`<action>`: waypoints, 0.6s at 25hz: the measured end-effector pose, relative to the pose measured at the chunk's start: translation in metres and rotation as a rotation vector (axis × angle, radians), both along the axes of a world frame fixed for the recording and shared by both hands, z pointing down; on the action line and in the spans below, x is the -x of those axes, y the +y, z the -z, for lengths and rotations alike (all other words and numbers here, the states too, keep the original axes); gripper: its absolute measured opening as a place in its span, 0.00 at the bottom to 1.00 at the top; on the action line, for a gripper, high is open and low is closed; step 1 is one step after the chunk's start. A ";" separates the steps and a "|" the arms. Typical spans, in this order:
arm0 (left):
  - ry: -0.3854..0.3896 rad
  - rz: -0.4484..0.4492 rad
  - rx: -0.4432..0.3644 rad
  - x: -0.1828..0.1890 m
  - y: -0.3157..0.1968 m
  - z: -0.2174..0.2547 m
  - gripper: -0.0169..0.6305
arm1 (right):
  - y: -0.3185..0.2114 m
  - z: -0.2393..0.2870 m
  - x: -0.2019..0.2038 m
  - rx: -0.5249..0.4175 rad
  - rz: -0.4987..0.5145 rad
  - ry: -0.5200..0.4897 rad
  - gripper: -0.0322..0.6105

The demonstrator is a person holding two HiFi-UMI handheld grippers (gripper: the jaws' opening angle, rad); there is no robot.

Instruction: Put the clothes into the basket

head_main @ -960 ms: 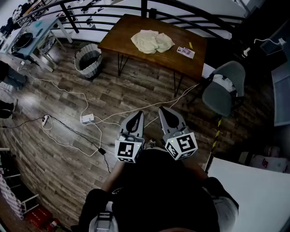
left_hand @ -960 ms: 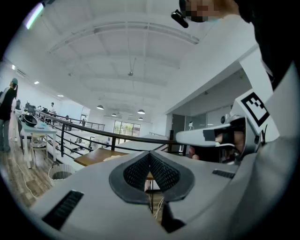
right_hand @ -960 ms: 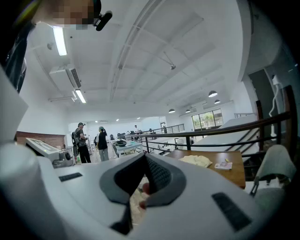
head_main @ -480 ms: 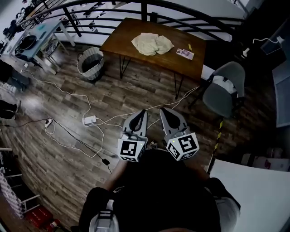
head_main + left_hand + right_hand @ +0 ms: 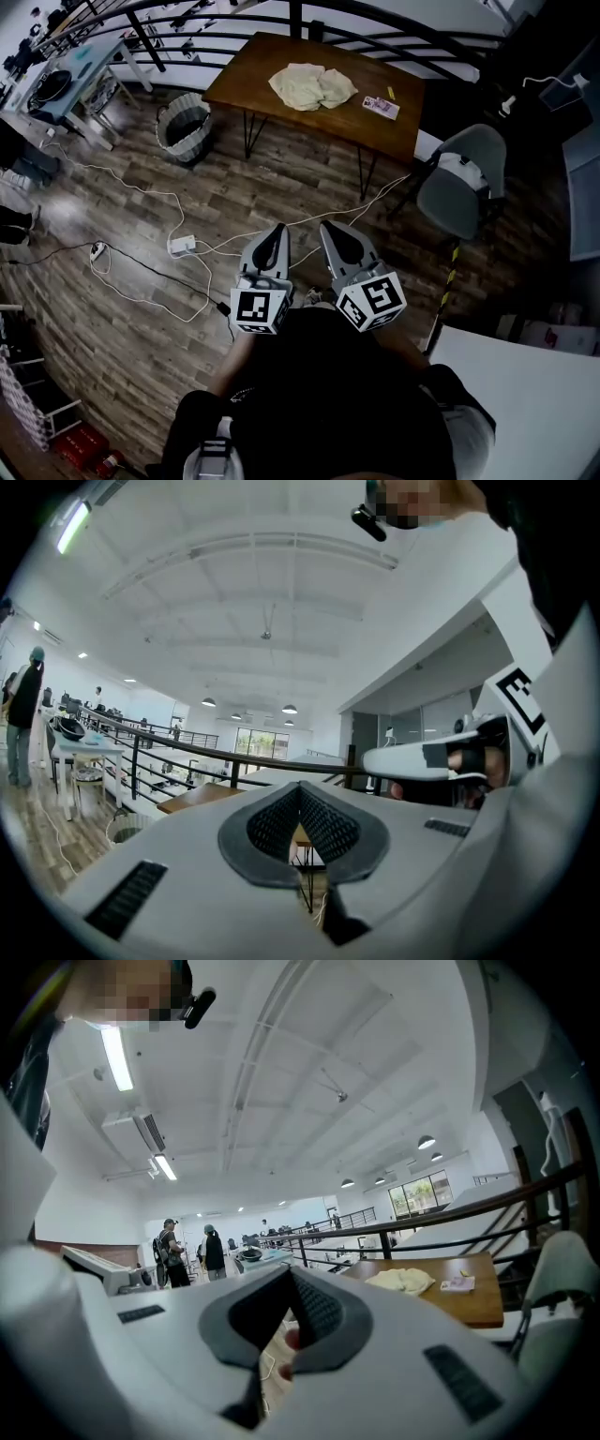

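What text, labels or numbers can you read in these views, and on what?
No text can be read in any view.
Small card on the wooden table: printed, too small to read.
Marker cubes on the left gripper and right gripper: black-and-white square patterns, no letters.

left gripper [image 5: 278,230]: nudged slightly leftward, closer to white power strip [image 5: 180,246] off its left | right gripper [image 5: 329,228]: nudged leftward alongside, further from grey chair [image 5: 459,192]
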State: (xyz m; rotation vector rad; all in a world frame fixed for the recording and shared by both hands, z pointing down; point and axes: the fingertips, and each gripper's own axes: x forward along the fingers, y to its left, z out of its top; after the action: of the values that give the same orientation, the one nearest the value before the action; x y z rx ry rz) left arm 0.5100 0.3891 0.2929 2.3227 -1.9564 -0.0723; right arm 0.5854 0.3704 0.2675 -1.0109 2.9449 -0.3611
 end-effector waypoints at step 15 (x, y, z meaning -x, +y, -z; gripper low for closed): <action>0.059 -0.057 -0.008 0.052 -0.077 -0.002 0.04 | -0.076 0.007 0.044 -0.013 -0.085 0.006 0.06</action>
State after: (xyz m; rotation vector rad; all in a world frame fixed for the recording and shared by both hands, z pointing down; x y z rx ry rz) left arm 0.4577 0.3116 0.2945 2.3520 -1.8645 -0.1423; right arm 0.5413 0.2946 0.2608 -1.1324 2.8937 -0.3370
